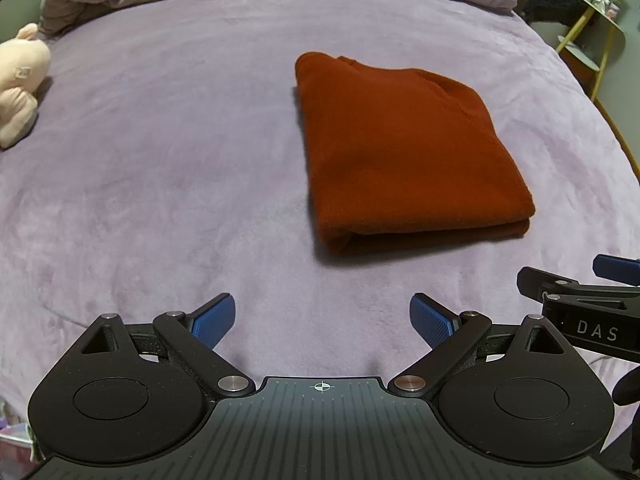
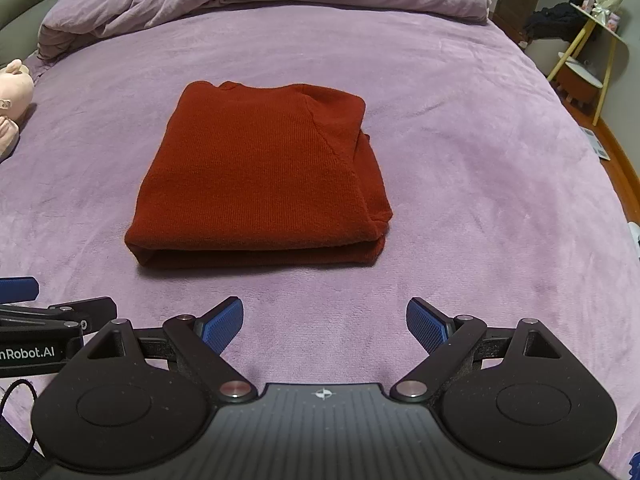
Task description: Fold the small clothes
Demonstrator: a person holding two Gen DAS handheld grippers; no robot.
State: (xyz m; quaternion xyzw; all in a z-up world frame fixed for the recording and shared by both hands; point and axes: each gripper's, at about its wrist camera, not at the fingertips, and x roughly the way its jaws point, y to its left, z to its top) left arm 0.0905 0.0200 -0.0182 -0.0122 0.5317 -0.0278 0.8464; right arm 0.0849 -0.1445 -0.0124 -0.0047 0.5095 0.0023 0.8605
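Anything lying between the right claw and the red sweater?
No. In the right wrist view, only bare purple blanket lies between the open right claw and the folded sweater. The left wrist view shows the same.

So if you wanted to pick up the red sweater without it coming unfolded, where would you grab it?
Probably at the thick folded edge nearest the grippers, coming in low from the front. On the red sweater that edge shows its stacked layers, so one open gripper at each near corner, left gripper and right gripper, could pinch them together.

A rust-red knit sweater (image 2: pixel 260 176) lies folded flat on the bedspread (image 2: pixel 460 160).
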